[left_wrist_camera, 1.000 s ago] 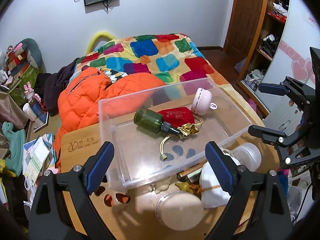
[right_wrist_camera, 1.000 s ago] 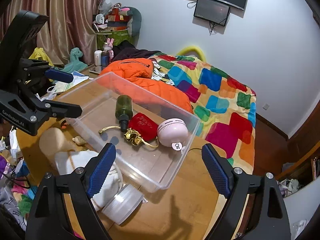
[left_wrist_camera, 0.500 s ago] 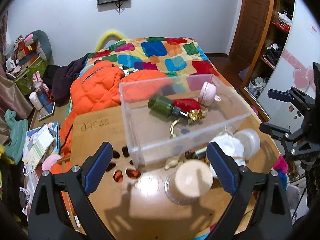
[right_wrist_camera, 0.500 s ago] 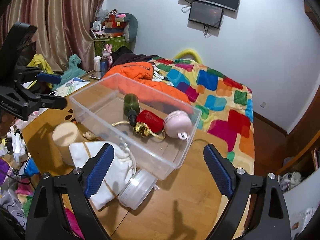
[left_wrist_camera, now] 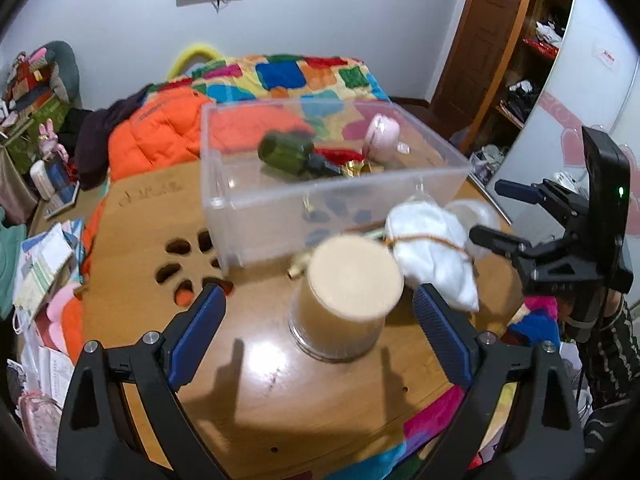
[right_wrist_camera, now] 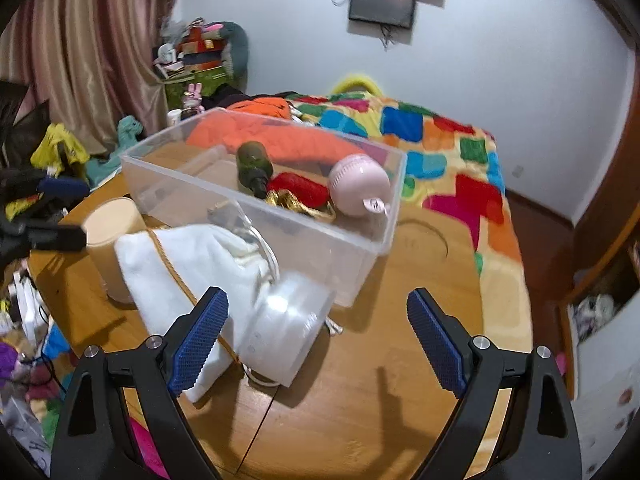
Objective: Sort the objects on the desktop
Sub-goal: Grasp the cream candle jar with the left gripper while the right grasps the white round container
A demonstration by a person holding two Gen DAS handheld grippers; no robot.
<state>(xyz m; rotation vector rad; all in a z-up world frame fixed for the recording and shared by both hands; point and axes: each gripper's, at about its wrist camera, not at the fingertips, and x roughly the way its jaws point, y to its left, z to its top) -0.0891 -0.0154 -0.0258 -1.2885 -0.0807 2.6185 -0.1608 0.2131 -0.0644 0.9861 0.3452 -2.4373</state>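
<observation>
A clear plastic bin (left_wrist_camera: 320, 196) (right_wrist_camera: 280, 232) stands on the wooden table (left_wrist_camera: 280, 400). In it lie a green bottle (left_wrist_camera: 286, 152) (right_wrist_camera: 254, 164), a red pouch (right_wrist_camera: 298, 188), a pink round gadget (left_wrist_camera: 382, 136) (right_wrist_camera: 358, 184) and a gold chain (right_wrist_camera: 292, 204). In front of the bin are a beige-lidded jar (left_wrist_camera: 352, 280) (right_wrist_camera: 112, 224), a white drawstring pouch (left_wrist_camera: 432, 240) (right_wrist_camera: 192, 256) and a clear round container (right_wrist_camera: 288, 332). My left gripper (left_wrist_camera: 316, 308) is open, the jar just beyond its fingers. My right gripper (right_wrist_camera: 316, 304) is open over the clear container, touching nothing.
Behind the table is a bed with a patchwork quilt (left_wrist_camera: 304, 72) and an orange jacket (left_wrist_camera: 160, 136). Papers and clutter (left_wrist_camera: 40, 264) lie off the table's left edge. Paw-shaped cut-outs (left_wrist_camera: 180, 260) mark the tabletop. Shelves and a door (left_wrist_camera: 480, 32) stand at the right.
Both grippers have sunk closer to the table. The left view has pulled back from above the bin towards the jar; the right view has closed in on the clear container and white pouch.
</observation>
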